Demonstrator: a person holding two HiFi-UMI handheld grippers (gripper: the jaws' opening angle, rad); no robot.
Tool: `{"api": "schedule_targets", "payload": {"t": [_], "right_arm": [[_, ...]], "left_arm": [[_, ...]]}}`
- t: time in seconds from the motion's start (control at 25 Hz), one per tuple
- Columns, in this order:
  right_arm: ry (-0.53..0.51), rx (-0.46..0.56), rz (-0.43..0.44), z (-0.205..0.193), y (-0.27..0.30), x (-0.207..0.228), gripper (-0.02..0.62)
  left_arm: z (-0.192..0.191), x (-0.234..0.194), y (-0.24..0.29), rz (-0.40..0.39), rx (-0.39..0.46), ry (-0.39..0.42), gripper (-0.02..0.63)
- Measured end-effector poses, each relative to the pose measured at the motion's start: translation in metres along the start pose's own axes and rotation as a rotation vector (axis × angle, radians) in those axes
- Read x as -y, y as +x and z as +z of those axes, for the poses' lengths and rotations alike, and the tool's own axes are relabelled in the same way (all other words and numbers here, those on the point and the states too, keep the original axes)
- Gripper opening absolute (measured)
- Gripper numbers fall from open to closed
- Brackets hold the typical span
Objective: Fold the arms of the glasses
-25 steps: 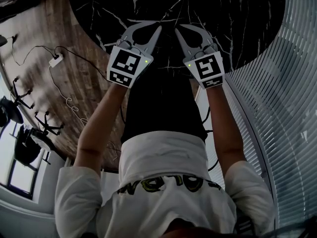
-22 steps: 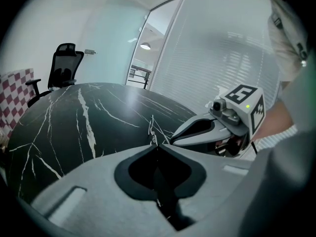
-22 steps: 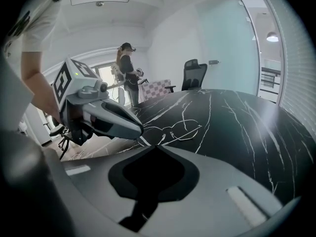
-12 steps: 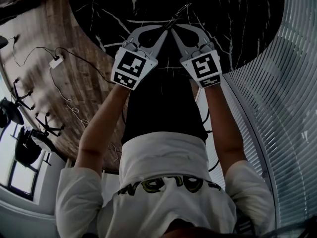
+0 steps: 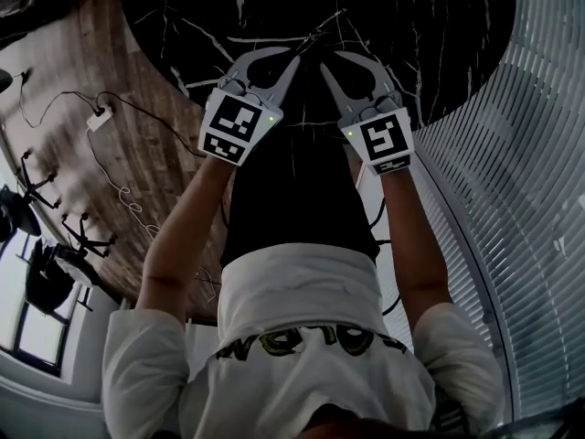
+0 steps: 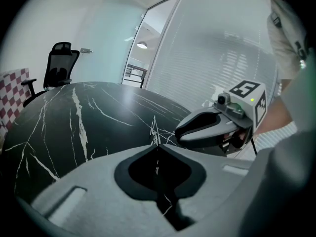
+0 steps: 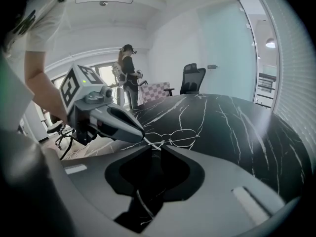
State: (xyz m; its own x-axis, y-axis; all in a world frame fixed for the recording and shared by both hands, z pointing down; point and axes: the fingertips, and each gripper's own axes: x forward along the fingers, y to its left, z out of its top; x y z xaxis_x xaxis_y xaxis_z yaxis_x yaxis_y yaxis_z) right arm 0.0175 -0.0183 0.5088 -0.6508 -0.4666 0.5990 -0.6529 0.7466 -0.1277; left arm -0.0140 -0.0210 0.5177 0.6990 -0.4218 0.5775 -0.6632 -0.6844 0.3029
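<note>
At left tool [image 6: 157, 145] tip — glasses [image 7: 171, 134], pinched

Glasses [image 5: 324, 26]: were too thin to see well from above.
Table [image 5: 439, 26]: its far side was cut off.

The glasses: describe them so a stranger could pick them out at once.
Start from the round black marble table with white veins. Near its edge nearest the white-shirted person are the glasses. Their thin pale wire could pass for veins, but it closes into two rounded lens rims.
</note>
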Motion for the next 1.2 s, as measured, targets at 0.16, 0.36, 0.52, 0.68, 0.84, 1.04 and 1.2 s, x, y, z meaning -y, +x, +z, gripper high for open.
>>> {"api": "schedule_targets", "payload": {"t": [0.16,0.36,0.52,0.68,0.84,1.04,1.2], "right_arm": [[-0.044,-0.017,-0.004,-0.014,-0.014,-0.01,0.146],[-0.116,-0.092,-0.043,-0.033,-0.013,-0.015,0.19],[-0.128,-0.119,-0.079,-0.039,-0.011,-0.008,0.19],[-0.126,-0.127,-0.102,-0.041,-0.011,0.001,0.19],[-0.128,-0.129,-0.128,-0.039,-0.012,0.011,0.19],[-0.124,-0.13,-0.152,-0.037,-0.012,0.021,0.19],[-0.12,-0.128,-0.165,-0.033,-0.01,0.026,0.189]], "left_arm": [[0.001,0.002,0.001,0.0,0.001,0.006,0.007],[0.0,0.003,0.002,-0.005,0.0,0.004,0.006],[-0.001,0.005,0.001,-0.008,0.0,-0.001,0.006],[-0.002,0.006,0.0,-0.012,-0.002,-0.003,0.006],[-0.004,0.008,0.0,-0.022,-0.005,-0.01,0.006],[-0.005,0.014,-0.002,-0.041,-0.01,-0.02,0.006],[-0.006,0.018,-0.002,-0.055,-0.016,-0.02,0.006]]}}
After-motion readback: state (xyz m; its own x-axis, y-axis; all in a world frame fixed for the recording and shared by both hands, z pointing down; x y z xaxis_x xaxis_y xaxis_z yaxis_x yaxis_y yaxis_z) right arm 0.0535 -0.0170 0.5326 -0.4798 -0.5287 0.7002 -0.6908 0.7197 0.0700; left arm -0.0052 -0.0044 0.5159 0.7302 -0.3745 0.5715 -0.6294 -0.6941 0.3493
